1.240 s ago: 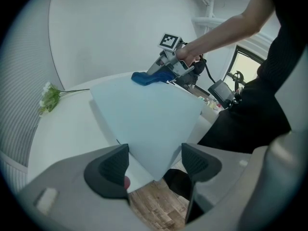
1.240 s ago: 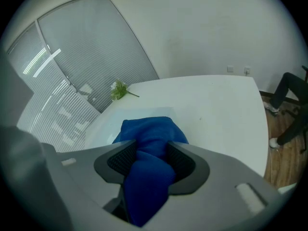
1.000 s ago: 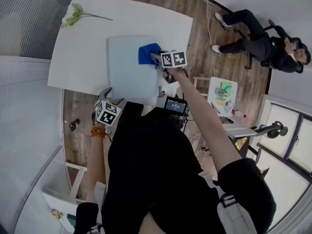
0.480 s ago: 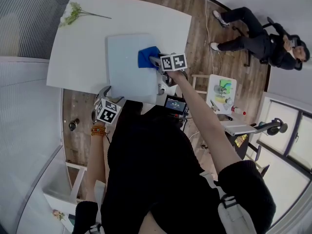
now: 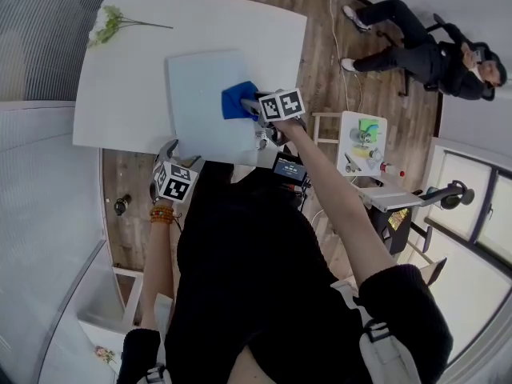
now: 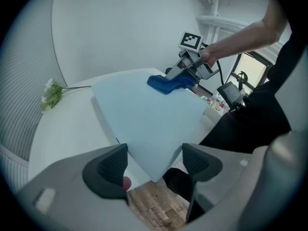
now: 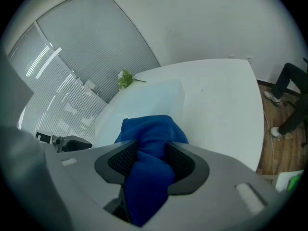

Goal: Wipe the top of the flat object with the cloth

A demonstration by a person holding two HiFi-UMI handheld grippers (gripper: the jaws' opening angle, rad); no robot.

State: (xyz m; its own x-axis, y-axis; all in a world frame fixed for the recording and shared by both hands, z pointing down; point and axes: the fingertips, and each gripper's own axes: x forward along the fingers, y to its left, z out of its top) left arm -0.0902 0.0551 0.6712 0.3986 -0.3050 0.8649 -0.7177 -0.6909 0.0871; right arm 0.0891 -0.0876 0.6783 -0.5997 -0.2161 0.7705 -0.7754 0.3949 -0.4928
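Flat pale-blue rectangular panel (image 5: 198,94), smooth and matte with thin edges, lying on top of a white glossy table with rounded corners (image 5: 120,102), one near corner of the panel poking past the table's near edge. Soft deep-blue cloth (image 5: 235,101), bunched and creased with a plush look, sitting on the panel's top by its right-hand edge. Grey plastic right gripper with ribbed black pads (image 7: 150,161) clamped on that cloth: jaws pinched close, separated only by the wad of fabric, with a thick fold running down between the pads and the rest spread forward onto the panel. Black-and-white marker cube on top of it in the head view. Grey left gripper, same build (image 6: 154,163), jaws wide apart with nothing between them, held just off the table's near edge; near corner of the panel seen ahead in the gap, not gripped, contact not clear. Brown plank wooden floor (image 6: 156,201) visible below its jaws. Thin-stemmed green sprig with small pale blossoms (image 5: 108,24) lying flat at the table's far left corner, well apart from the panel. Seated person in dark clothes (image 5: 432,50) on the floor side beyond the table's right.
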